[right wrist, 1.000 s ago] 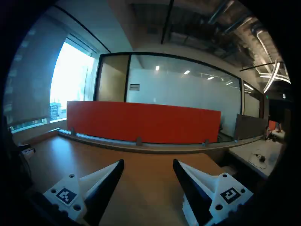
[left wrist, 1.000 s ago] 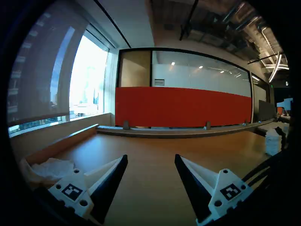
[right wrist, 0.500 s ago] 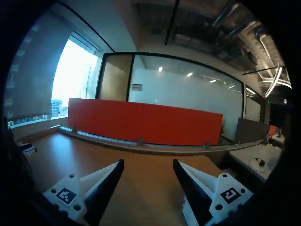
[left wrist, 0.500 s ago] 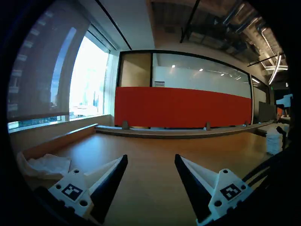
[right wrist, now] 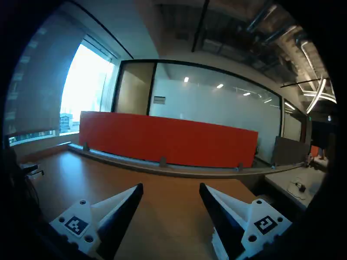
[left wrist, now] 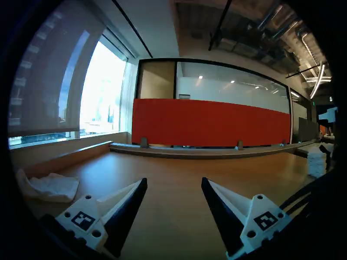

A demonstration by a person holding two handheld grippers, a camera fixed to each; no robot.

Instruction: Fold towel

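Note:
A crumpled white towel (left wrist: pixel 48 187) lies on the wooden table (left wrist: pixel 182 173) at the far left of the left gripper view, well left of my left gripper (left wrist: pixel 173 188). That gripper is open, its fingers apart over bare wood with nothing between them. A stack of folded white towels (left wrist: pixel 317 161) stands at the right edge of the same view. In the right gripper view my right gripper (right wrist: pixel 170 193) is open too, hovering over the table (right wrist: pixel 173 195) and holding nothing.
An orange divider panel (left wrist: pixel 208 122) runs along the table's far edge, with a glass wall behind it. A bright window (left wrist: pixel 102 104) and a low wooden ledge line the left side. A second desk (right wrist: pixel 299 182) with small items sits at the right of the right gripper view.
Both views have tilted slightly upward. The crumpled towel has slid lower and farther left in the left gripper view. Both grippers stay open.

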